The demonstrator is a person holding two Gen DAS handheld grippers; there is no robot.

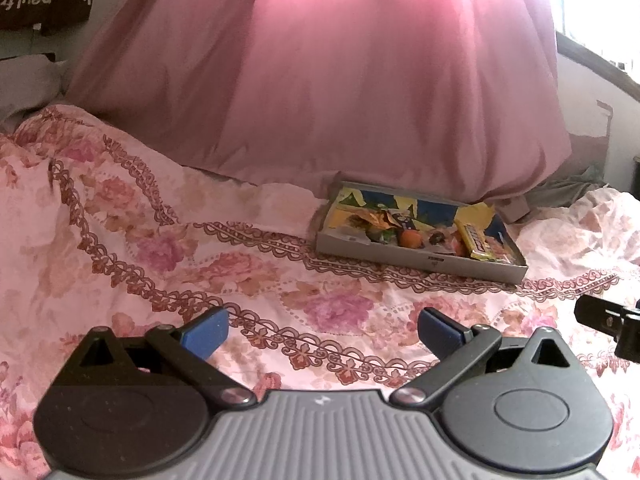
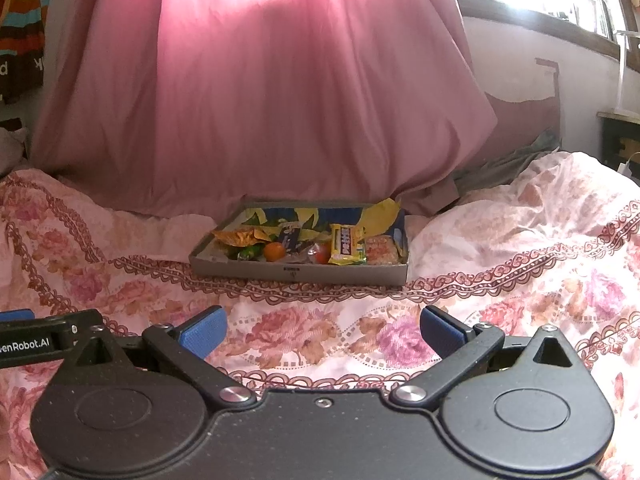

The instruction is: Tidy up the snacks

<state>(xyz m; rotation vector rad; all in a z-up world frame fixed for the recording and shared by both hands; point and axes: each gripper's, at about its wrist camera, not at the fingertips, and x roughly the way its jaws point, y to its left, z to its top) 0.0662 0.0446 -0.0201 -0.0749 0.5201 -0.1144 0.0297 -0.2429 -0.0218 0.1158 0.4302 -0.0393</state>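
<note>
Snack tray [image 2: 298, 274] well ahead of right claw [image 2: 323, 332].

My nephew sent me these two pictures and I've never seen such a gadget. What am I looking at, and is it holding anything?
These are two hand-held grabbers, one in each of a person's hands, each with a camera looking along its blue fingers. One picture comes from the left gripper, the other from the right gripper. Both are open and hold nothing. Ahead, on a flowered bedspread, lies a shallow box of snacks, among them a yellow packet and a small orange fruit. A pink curtain hangs behind.
</note>
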